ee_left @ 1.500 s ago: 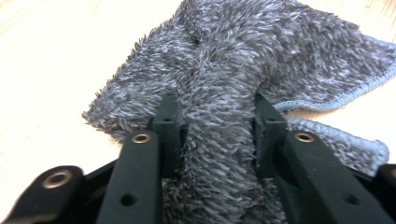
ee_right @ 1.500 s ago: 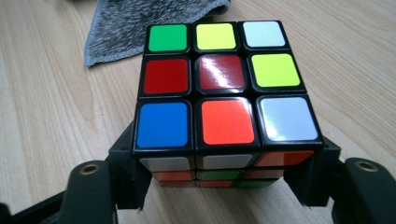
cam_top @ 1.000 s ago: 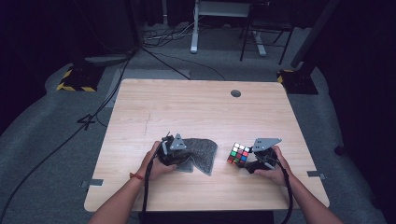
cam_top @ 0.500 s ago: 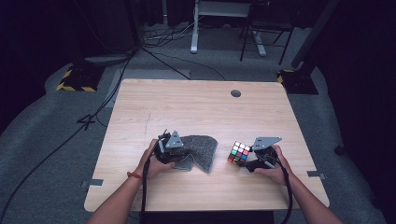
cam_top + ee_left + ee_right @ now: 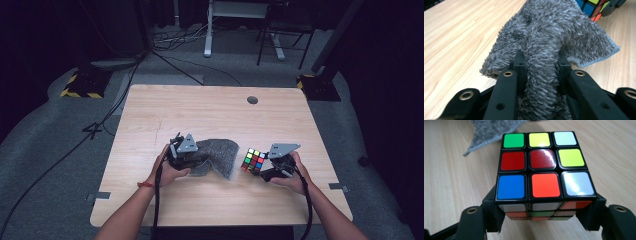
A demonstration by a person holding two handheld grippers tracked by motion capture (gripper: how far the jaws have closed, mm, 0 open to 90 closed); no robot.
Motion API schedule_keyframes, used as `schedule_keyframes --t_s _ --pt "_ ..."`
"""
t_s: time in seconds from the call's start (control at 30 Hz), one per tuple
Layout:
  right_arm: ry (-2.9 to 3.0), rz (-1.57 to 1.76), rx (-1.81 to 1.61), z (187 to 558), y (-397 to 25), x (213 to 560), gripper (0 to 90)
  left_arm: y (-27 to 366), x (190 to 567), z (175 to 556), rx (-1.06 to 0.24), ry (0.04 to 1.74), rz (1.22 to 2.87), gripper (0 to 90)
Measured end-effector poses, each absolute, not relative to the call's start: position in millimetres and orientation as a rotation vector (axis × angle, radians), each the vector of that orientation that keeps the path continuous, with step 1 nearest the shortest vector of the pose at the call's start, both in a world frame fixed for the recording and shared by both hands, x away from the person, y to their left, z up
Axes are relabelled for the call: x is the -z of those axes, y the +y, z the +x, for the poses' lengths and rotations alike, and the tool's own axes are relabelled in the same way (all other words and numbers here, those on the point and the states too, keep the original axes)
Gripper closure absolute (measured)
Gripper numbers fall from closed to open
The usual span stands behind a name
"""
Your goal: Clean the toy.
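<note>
A fluffy grey cloth (image 5: 220,154) lies bunched on the wooden table (image 5: 210,115), front centre. My left gripper (image 5: 186,152) is shut on the cloth's near fold; in the left gripper view the pile (image 5: 541,50) bulges up between both jaws. A scrambled colour cube (image 5: 253,161) sits just right of the cloth, and my right gripper (image 5: 265,167) is shut on it. The right gripper view has the cube (image 5: 541,170) clamped at its lower sides, its top face tilted toward the camera. A corner of the cloth (image 5: 489,130) lies beyond it.
A round cable hole (image 5: 252,100) sits near the table's far edge. Cables trail from both grippers over the front edge. Beyond the table are a dark floor, a white desk frame (image 5: 240,25) and yellow-black striped bases (image 5: 80,90).
The left gripper has shifted slightly with the cloth fold, which now sits a bit more gathered. The right gripper and cube have stayed in place.
</note>
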State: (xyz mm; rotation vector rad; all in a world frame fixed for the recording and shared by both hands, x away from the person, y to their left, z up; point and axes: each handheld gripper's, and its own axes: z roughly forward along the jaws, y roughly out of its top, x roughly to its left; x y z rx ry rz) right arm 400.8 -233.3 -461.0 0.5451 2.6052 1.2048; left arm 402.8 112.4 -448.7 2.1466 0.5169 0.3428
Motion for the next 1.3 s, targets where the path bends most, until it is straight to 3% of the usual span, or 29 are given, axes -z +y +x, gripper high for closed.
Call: schedule_keyframes --t_s 0.33,0.57,1.3 --pt "2.590 0.434 -1.208 403.2 -206.9 434.4 34.0 76.9 425.8 408.8 -0.346 0.453 2.088 70.7" --pt "2.558 0.437 -1.241 409.9 -201.7 426.2 34.0 77.6 427.8 415.1 -0.325 0.491 2.059 70.3" --pt "2.546 0.447 -1.256 408.6 -207.1 431.8 34.0 66.5 442.8 403.4 -0.303 0.391 2.239 70.7"
